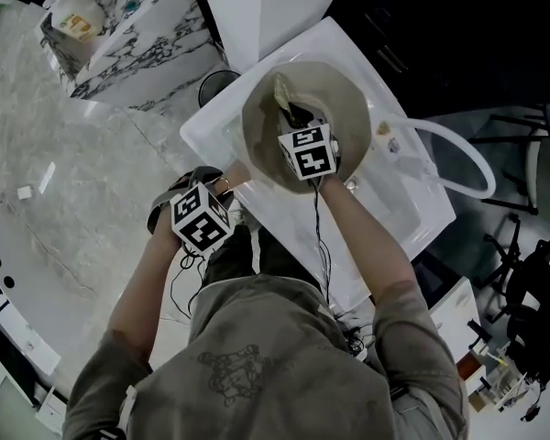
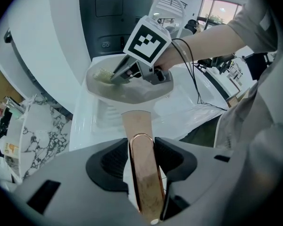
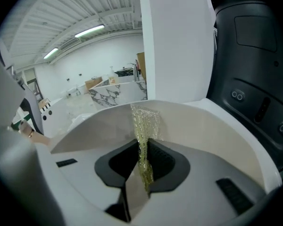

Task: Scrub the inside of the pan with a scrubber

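Pan (image 1: 353,108) sits in the white sink (image 1: 412,204), with its open side up toward you. The scrubber (image 3: 144,121), a yellow-green mesh, is inside the pan against the far part of its inner wall.

Your right gripper (image 3: 142,150) reaches down into the pan. Its jaws are closed tight on the scrubber's lower end, and the mesh fans out above them.

The pan's copper-coloured handle (image 2: 139,126) runs from the pan's near rim back toward you. Your left gripper (image 2: 142,147) is at the pan's near-left side, on that handle. Its jaws are narrow, with both pads against the handle's edges, gripping it.

To the pan's right, a white hose (image 1: 466,159) loops out from the sink. Well off beyond the pan's left side stands a marble-patterned surface (image 1: 151,49); the small items on it are too small to identify.
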Demonstrator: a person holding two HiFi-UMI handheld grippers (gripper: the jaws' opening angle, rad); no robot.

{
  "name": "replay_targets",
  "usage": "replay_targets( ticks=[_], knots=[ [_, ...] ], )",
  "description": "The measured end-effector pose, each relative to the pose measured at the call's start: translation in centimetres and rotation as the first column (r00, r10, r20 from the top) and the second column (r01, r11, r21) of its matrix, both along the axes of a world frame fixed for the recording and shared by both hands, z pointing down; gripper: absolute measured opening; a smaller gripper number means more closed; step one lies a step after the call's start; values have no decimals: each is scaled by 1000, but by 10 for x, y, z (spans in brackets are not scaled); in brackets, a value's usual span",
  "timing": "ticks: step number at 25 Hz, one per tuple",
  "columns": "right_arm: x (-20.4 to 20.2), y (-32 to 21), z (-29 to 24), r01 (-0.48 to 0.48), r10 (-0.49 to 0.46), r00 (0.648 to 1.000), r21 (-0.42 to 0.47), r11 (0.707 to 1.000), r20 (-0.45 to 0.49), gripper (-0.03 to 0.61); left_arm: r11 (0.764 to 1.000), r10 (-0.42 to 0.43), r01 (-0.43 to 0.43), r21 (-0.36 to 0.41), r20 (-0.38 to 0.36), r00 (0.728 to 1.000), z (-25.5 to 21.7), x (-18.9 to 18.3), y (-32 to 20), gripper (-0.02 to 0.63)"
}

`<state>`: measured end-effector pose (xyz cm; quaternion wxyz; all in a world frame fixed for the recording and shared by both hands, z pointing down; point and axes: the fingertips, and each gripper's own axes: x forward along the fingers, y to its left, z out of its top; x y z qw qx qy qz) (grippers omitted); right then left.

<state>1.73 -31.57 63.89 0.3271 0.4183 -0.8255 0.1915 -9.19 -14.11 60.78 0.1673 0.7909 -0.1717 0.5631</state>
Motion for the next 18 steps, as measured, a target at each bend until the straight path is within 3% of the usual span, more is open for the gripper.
replay_targets(
  ticks=[5, 8, 13, 18],
  knots=[
    [-22, 13, -4, 109, -104, 991, -44, 993, 88, 69, 1000, -3, 3, 3, -3, 1000, -1, 0, 0, 184],
    [-34, 32, -6, 219, -208, 971, -94, 971, 116, 70, 1000, -1, 1, 5, 0, 1000, -1, 0, 0, 184],
    [-49, 72, -12, 404, -378, 911, -163, 900, 167, 69, 1000, 2, -2, 5, 8, 1000, 1, -1, 0, 184],
    [-44, 109, -23, 551, -502, 831, -232, 801, 240, 69, 1000, 2, -2, -2, 28, 1000, 1, -1, 1, 184]
  ],
)
